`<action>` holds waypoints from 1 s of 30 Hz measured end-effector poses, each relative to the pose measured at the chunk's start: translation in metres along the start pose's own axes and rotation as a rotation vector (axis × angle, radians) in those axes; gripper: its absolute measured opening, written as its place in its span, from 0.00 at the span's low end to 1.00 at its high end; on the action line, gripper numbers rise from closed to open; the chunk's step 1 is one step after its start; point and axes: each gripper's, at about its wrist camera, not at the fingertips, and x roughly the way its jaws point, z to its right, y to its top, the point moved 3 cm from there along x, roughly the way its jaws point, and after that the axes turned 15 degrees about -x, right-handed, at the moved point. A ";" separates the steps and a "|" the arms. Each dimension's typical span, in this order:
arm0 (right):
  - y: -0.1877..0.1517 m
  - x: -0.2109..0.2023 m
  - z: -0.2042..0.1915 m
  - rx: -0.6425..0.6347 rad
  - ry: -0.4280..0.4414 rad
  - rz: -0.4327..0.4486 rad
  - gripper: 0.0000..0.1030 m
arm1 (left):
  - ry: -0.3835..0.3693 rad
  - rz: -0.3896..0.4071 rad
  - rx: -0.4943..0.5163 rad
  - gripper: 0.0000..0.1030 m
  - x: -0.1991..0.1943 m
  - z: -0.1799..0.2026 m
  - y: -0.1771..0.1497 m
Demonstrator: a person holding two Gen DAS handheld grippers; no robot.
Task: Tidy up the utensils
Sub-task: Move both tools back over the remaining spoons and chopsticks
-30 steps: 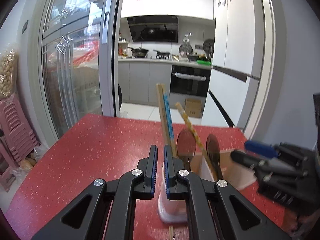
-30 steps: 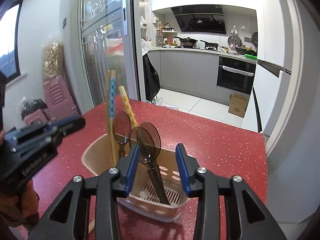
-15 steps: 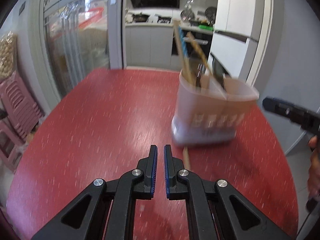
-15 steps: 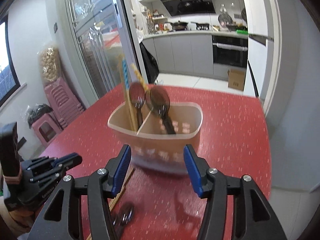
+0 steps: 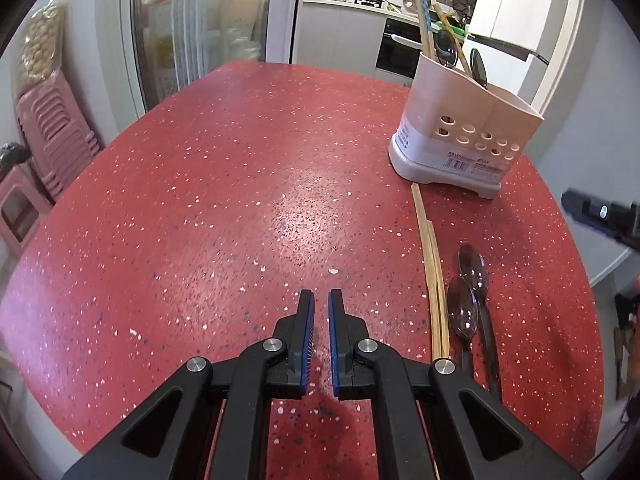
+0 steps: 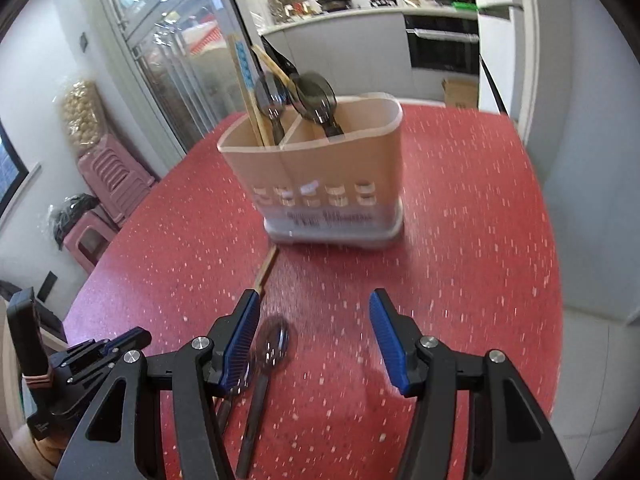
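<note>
Beige utensil caddy – label unreadable, left hand-held gripper together, right apart – empty

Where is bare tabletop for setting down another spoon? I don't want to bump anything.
Free: the wide red table left of the chopsticks, and the strip right of the holder. Crowded: below the holder, where chopsticks and two spoons lie together.
</note>
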 end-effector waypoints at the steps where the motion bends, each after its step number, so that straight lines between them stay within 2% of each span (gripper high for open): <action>1: -0.002 0.000 -0.001 0.011 0.001 -0.008 0.59 | -0.005 0.003 -0.002 0.36 -0.002 0.000 -0.002; 3: -0.010 0.000 -0.002 0.038 0.004 -0.025 0.59 | -0.005 0.006 -0.003 1.00 -0.005 -0.003 -0.003; 5: -0.017 0.001 -0.003 0.048 -0.001 -0.038 0.59 | 0.006 0.051 -0.013 1.00 -0.011 -0.005 -0.004; 6: -0.021 0.001 -0.004 0.051 -0.004 -0.047 0.60 | 0.001 0.046 -0.001 1.00 -0.010 -0.004 -0.003; 11: -0.040 0.014 -0.011 0.085 0.006 -0.122 0.61 | 0.018 -0.007 0.036 1.00 -0.003 -0.004 -0.009; 19: -0.058 0.037 -0.040 0.038 0.004 -0.233 0.61 | 0.023 -0.093 0.117 1.00 0.017 0.004 -0.016; 30: -0.059 0.064 -0.066 -0.034 -0.062 -0.337 0.61 | 0.062 -0.106 0.085 1.00 0.023 -0.014 -0.008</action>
